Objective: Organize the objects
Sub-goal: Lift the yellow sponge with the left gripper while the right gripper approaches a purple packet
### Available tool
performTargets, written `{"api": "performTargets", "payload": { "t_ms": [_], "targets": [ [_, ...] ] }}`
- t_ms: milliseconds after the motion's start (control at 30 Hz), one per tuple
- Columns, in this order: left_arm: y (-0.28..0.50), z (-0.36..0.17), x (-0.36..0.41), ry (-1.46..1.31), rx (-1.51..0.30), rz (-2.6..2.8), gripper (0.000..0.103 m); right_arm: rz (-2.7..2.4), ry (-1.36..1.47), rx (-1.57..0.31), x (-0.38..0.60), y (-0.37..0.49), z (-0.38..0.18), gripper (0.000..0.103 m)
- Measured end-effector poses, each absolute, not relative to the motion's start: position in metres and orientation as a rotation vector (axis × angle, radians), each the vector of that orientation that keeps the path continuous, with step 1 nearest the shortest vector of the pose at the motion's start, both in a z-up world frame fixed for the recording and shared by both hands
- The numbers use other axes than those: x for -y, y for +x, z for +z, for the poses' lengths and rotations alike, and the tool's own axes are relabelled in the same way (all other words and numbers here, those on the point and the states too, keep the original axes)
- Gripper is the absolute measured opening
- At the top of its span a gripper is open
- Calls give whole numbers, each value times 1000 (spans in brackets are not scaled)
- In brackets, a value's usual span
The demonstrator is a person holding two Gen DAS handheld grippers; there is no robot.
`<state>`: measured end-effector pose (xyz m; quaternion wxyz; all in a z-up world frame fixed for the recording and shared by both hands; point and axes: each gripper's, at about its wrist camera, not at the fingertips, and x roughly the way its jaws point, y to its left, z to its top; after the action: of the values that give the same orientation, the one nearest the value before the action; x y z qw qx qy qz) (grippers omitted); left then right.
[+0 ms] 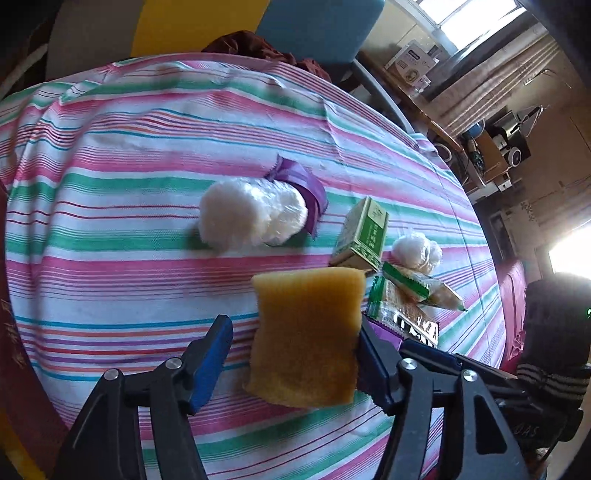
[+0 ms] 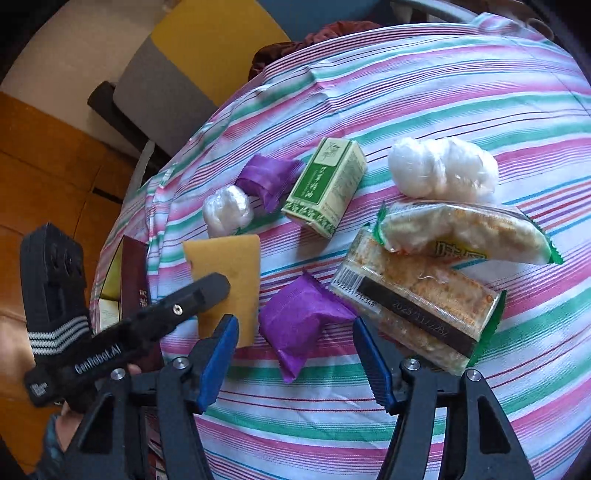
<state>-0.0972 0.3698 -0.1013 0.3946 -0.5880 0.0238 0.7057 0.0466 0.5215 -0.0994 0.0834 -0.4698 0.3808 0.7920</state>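
Note:
My left gripper is open around a yellow sponge; the sponge touches the right finger and a gap shows at the left finger. From the right wrist view the left gripper sits at the sponge. My right gripper is open, just above a purple packet. On the striped cloth lie a green box, two snack packs, a second purple packet and two white wrapped balls.
The table's left edge drops to a wooden floor. A dark red booklet sits by that edge. Chairs stand behind the table, shelves to the right.

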Motion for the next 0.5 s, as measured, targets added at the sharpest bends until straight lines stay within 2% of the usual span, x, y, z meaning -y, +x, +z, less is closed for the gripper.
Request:
{"api": "performTargets", "payload": {
  "t_ms": [67, 100, 133, 333, 500],
  "targets": [
    [-91, -106, -374, -1488, -83, 1789, 66, 2355, -1376, -1177, -526, 49, -98, 66],
    [-88, -106, -375, -1475, -89, 1797, 61, 2350, -1358, -1203, -529, 51, -98, 66],
    [-86, -105, -374, -1459, -77, 1795, 50, 2347, -1335, -1224, -532, 52, -96, 66],
    [-74, -77, -347, -1370, -45, 1873, 49, 2364, -1021, -1341, -560, 79, -75, 66],
    [-63, -54, -311, -1298, -9, 1928, 49, 2358, -1013, -1363, -562, 78, -71, 66]
  ]
}}
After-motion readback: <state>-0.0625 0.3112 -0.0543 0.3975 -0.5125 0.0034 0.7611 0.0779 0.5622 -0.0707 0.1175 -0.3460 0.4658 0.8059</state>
